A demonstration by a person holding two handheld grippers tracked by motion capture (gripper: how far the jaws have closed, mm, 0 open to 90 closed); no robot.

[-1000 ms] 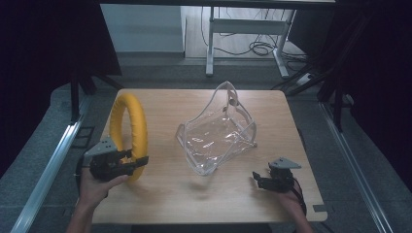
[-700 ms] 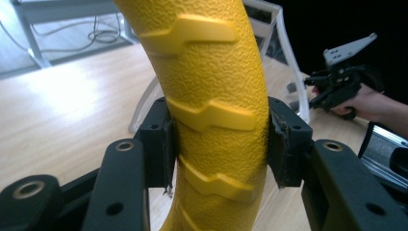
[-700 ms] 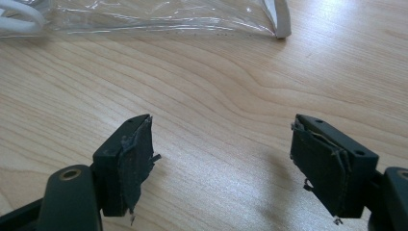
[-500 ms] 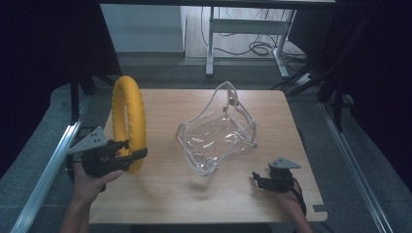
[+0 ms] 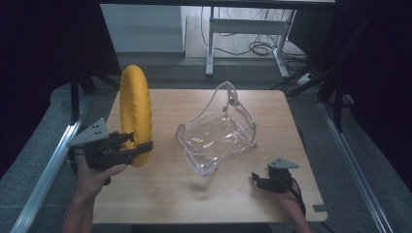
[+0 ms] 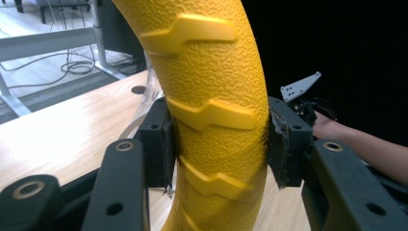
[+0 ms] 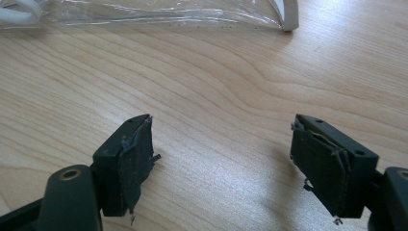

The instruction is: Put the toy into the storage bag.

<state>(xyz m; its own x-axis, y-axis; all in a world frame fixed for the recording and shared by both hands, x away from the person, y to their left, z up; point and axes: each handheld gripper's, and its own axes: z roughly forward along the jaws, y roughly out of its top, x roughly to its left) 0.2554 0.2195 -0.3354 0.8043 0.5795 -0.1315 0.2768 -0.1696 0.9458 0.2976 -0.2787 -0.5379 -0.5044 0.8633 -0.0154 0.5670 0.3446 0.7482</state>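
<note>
The left claw (image 5: pixel 138 145) clamps the yellow ring (image 5: pixel 135 114), which stands upright, edge-on; the right claw (image 7: pixel 223 159) gapes wide.

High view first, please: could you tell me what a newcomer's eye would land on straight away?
The yellow ring stands out most: it is upright at the table's left side, clamped in the left gripper, whose pads press its ridged rim on both sides. Next comes the clear plastic bag, standing crumpled near the table's middle. The right gripper sits open at the near right, holding nothing.
</note>
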